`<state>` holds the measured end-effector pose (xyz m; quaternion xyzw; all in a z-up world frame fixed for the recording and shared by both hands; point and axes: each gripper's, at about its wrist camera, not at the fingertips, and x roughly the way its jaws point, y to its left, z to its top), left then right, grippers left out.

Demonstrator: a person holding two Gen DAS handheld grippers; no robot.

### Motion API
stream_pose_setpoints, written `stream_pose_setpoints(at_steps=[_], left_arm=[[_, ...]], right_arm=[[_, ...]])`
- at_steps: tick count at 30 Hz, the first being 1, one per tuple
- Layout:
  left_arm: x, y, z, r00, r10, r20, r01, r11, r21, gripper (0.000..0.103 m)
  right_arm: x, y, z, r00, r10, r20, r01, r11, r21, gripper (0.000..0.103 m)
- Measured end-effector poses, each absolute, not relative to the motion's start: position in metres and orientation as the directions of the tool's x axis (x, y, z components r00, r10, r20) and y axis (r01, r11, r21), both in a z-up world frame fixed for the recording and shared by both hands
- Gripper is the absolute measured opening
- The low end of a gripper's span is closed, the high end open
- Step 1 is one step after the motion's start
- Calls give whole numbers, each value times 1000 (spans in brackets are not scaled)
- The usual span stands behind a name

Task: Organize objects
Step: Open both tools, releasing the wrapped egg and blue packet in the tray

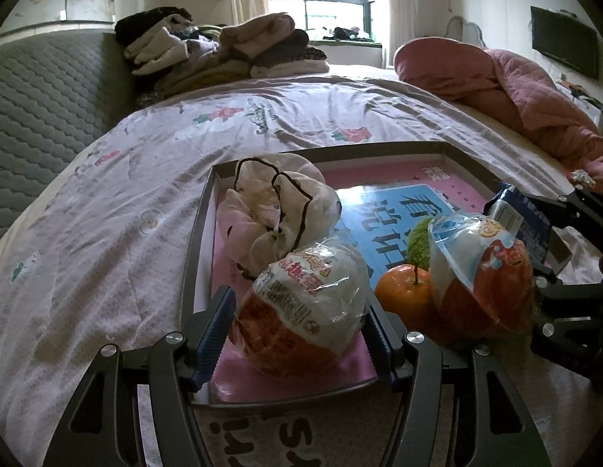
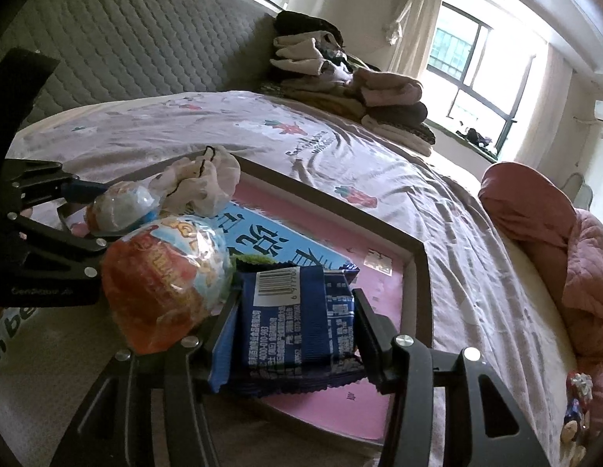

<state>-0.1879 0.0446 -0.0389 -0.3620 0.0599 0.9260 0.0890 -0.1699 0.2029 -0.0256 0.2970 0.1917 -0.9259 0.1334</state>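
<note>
Left gripper (image 1: 301,334) clamps a wrapped egg toy (image 1: 301,303) over the tray's (image 1: 196,264) near edge. Right gripper (image 2: 293,330) grips a blue snack packet (image 2: 297,319) above the tray's near-right corner; second egg toy (image 2: 165,276) between them.

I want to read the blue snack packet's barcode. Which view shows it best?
The right wrist view: the blue snack packet fills the foreground, barcode facing the camera. The left wrist view catches only its edge at far right.

The right gripper (image 2: 297,334) holds a blue snack packet (image 2: 297,311) between its fingers above the pink tray (image 2: 379,202). An orange-and-white wrapped egg toy (image 2: 165,276) sits just left of it.
</note>
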Motion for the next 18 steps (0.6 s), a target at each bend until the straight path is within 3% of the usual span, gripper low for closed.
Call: stream_pose_setpoints(at_steps=[18], left_arm=[[-192,42,-41,-711,131,-691,-209,-977,30,65]], right_arm=[[-176,212,-26,-774,-107,-624,328,-910,-251,57]])
